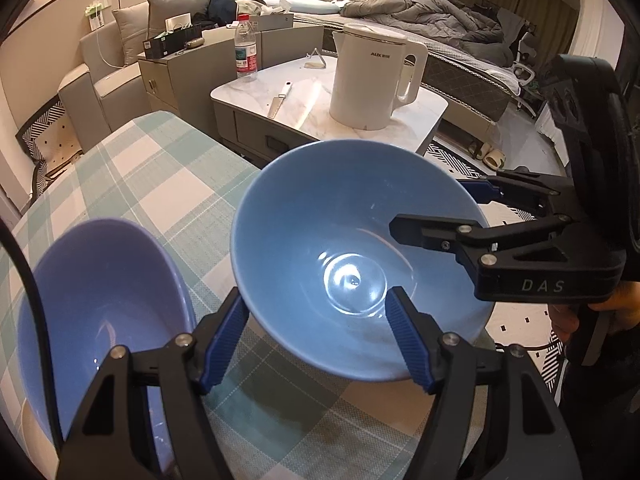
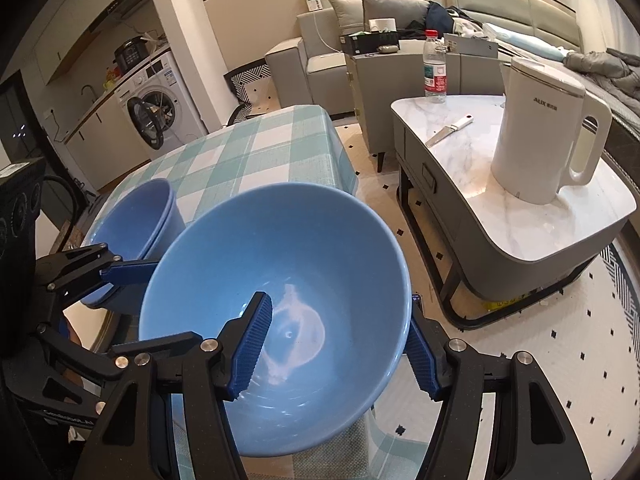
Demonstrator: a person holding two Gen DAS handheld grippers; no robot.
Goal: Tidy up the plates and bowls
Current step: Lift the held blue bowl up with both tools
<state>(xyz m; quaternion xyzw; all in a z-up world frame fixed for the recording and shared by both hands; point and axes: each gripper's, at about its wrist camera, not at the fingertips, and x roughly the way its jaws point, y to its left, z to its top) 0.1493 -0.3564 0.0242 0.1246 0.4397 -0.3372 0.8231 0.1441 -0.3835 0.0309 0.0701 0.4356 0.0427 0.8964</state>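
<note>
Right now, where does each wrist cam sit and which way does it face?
Left wrist: on the left gripper, looking down into the large light-blue ceramic bowl on the green-checked tablecloth; its own blue-padded fingers show, and the right gripper enters from the right.
Right wrist: on the right gripper, looking down at the same bowl from its other side; its own fingers show, with the left gripper at the left edge.
Shared: that bowl, the stacked darker-blue bowls, the white plastic kettle, both grippers.
</note>
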